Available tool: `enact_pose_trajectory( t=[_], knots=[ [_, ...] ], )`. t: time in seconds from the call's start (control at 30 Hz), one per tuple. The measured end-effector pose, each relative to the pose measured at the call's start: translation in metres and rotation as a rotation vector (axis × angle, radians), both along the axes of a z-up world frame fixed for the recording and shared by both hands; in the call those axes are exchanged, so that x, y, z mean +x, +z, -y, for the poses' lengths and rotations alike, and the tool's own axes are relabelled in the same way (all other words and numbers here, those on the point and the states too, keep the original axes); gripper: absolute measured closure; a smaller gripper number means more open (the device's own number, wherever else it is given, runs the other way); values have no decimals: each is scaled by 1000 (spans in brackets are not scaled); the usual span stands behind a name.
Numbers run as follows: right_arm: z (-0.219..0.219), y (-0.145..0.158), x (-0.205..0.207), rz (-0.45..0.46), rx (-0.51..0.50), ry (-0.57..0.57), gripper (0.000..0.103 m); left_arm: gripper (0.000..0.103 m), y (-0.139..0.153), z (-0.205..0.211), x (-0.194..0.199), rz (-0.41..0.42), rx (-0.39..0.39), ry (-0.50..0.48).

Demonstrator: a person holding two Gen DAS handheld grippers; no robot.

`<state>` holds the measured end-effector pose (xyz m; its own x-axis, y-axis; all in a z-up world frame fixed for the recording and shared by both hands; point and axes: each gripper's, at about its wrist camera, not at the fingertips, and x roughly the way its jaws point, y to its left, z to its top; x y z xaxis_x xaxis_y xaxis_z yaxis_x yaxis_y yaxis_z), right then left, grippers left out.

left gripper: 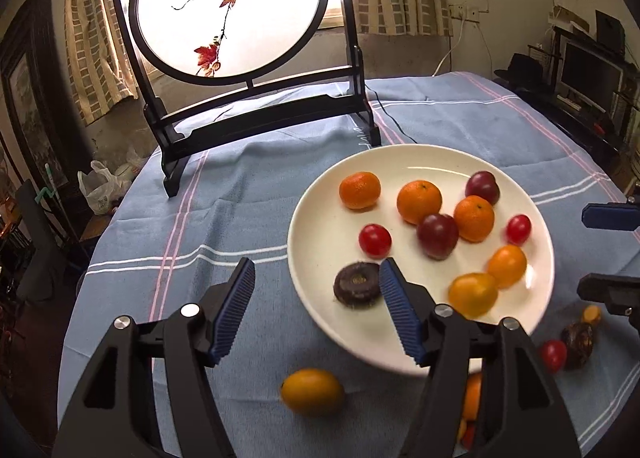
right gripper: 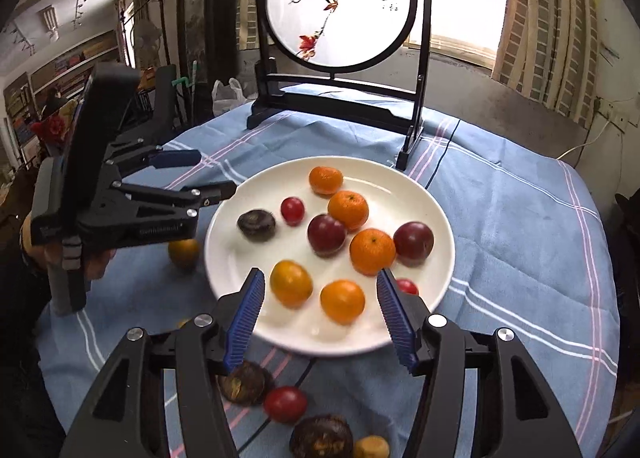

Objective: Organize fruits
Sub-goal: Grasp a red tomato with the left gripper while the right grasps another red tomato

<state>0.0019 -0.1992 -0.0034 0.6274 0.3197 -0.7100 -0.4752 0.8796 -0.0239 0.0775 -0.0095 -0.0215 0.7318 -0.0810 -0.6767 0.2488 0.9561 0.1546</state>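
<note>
A white plate on the blue cloth holds mandarins, dark red plums, cherry tomatoes, two yellow-orange fruits and a dark water chestnut. My left gripper hovers open over the plate's near-left rim, the chestnut just beyond its right finger. My right gripper is open above the plate's near edge, with the yellow-orange fruits seen between its fingers, untouched. A yellow fruit lies on the cloth off the plate. A cherry tomato and two chestnuts lie under the right gripper.
A black-framed round screen with painted birds stands at the table's far side, a cable trailing beside it. A hand holds the left gripper at the left of the right wrist view. The table edge drops off on both sides.
</note>
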Motion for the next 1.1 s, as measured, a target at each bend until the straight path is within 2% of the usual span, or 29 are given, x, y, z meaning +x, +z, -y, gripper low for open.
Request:
enact_pose_trajectory(
  t=[0.2,0.33,0.43,0.5,0.53,0.7,0.77,0.83,1.1],
  knots=[
    [-5,-35,-42,-61,-147,93,44,39,-14,3,-64,-49,-6,-118],
    [-11,-57,-41,-86,-225,113,46,39,-27,9,-96,-91,-8,-180],
    [-17,-68,-34,-83,-274,136,51,39,-38,13,-113,-138,-24,-224],
    [-17,-71,-29,-82,-258,146,61,39,-45,17,-121,-175,-38,-255],
    [-17,-69,-27,-90,-238,159,72,39,-49,20,-123,-189,-40,-263],
    [-11,-57,-35,-59,-211,142,73,40,-63,36,-125,-247,-56,-280],
    [-5,-49,-41,-41,-190,129,73,53,-65,41,-120,-262,-75,-268],
    [1,-43,-46,-34,-170,119,72,74,-69,44,-111,-300,-101,-244],
    [7,-45,-50,-36,-148,115,72,74,-70,52,-90,-337,-163,-164]
  ],
)
